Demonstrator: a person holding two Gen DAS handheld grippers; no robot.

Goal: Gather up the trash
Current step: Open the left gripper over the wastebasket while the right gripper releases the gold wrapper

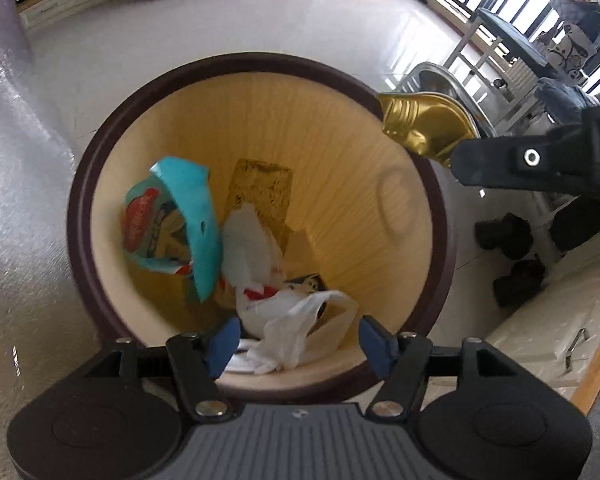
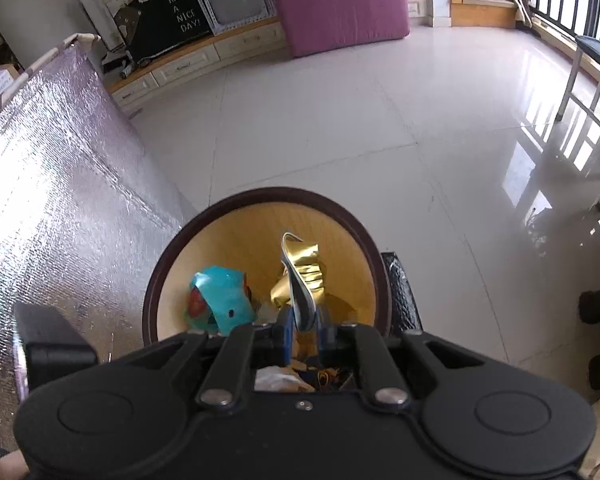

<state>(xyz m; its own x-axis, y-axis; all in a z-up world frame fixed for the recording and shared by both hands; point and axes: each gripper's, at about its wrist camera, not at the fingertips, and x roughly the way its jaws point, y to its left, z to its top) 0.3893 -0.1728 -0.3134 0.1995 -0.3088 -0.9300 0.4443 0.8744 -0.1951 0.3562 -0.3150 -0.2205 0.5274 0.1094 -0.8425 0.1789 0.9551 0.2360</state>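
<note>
From the left wrist view, the left gripper (image 1: 296, 340) hangs over the near rim of the round trash bin (image 1: 100, 152), its blue pads (image 1: 222, 344) spread wide apart with nothing between them. Straight ahead of those fingers, down inside the wood-grain bin, lie a teal snack wrapper (image 1: 180, 224) to the left and crumpled white plastic bags (image 1: 284, 316) just beyond the pads. Off to the right of the fingers, the right gripper (image 1: 460, 166) comes in from the side as a dark shape, and a gold foil wrapper (image 1: 424, 124) sticks out of its tip over the bin's far-right rim. This view does not show how its jaws stand.

The right wrist view settles that: the right gripper (image 2: 305, 330) is clamped on the gold foil wrapper (image 2: 302, 268), which stands up between the blue pads (image 2: 286, 330) and over the bin's opening (image 2: 260, 194). The teal snack wrapper (image 2: 220, 300) shows to the left of the fingers, inside the bin. Only this view takes in the silver quilted cover (image 2: 60, 184) to the left and the glossy tiled floor (image 2: 380, 120) ahead of the bin. The white bags are mostly hidden behind the gripper body here.
</note>
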